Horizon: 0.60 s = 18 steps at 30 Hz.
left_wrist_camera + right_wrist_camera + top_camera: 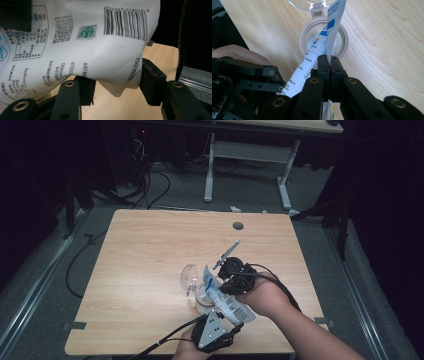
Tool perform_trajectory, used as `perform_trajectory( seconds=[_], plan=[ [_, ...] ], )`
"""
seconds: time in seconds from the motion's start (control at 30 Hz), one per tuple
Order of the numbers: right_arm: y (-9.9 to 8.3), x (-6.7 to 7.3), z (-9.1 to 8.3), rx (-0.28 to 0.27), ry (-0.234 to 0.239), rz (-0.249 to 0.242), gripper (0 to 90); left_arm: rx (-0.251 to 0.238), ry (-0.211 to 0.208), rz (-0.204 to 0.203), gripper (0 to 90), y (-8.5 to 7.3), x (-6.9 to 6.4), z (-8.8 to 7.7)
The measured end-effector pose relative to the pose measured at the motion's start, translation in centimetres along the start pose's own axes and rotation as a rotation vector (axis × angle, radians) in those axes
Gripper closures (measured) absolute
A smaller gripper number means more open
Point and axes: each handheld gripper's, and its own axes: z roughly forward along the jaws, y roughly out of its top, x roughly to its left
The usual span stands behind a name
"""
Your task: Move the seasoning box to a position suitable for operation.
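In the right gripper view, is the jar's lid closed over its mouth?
No. The clear lid is flipped back on its hinge, and the white bag held by the right gripper hangs over the open jar.

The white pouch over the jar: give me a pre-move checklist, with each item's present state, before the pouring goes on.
1. Right hand-held gripper shut on the white pouch edge: ok.
2. Left hand-held gripper around the pouch's bottom corner: jaws straddle it; firm pinch cannot tell.
3. Pouch's top end over the round jar mouth: ok.
4. Clear hinged lid flipped open: ok.
5. Pouch opened for pouring: cannot tell.
6. Jar upright on the table: ok.
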Motion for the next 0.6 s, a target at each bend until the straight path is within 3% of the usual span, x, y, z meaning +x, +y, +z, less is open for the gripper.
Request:
perform_trajectory(
  seconds=[0.6],
  plan=[
    [0.05, 0.11, -0.25, 0.006, -0.004, -0.005, 89.6, -0.010, -0.006, 0.000, 51.1, 0.16, -0.12, -0.03]
  ],
)
